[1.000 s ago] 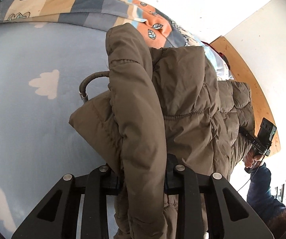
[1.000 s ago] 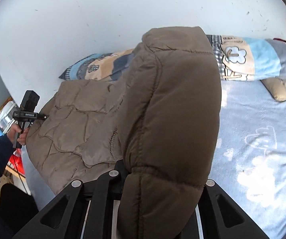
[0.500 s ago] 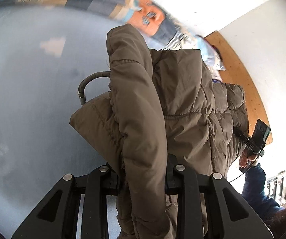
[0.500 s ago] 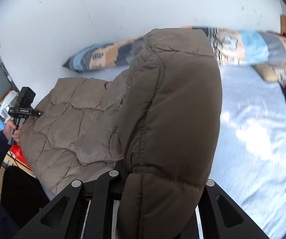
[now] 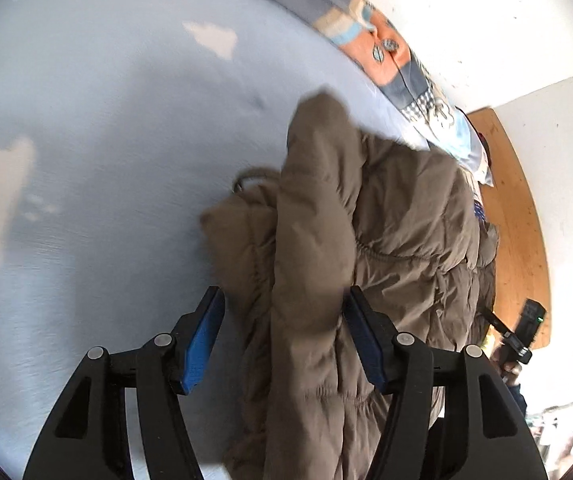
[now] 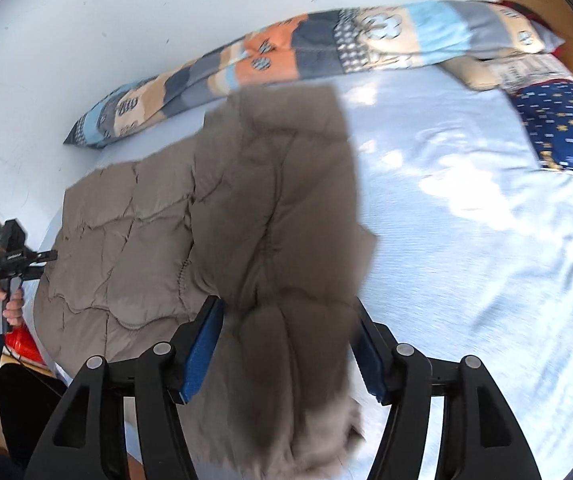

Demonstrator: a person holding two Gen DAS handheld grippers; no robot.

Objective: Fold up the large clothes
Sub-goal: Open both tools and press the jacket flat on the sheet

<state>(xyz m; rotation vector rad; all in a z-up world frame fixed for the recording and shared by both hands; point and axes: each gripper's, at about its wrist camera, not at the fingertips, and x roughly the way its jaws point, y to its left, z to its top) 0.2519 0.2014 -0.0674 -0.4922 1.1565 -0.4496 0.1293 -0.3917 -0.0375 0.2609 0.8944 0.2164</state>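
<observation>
Pale blue bed sheet with white cloud prints (image 5: 86, 200) is carrying the brown quilted puffer coat (image 6: 158, 240), with a patchwork pillow (image 6: 326, 52) along the wall. Left tongs (image 5: 282, 336) and right tongs (image 6: 286, 344) are both standing released, coat folds lying loose between the blue pads. Coat's long axis is running straight ahead of both; I am judging neither hand nearer.

left tongs (image 5: 282, 336) now spread, jacket (image 5: 366, 240) released; right tongs (image 6: 286, 344) likewise | jacket dropping, blurred
</observation>
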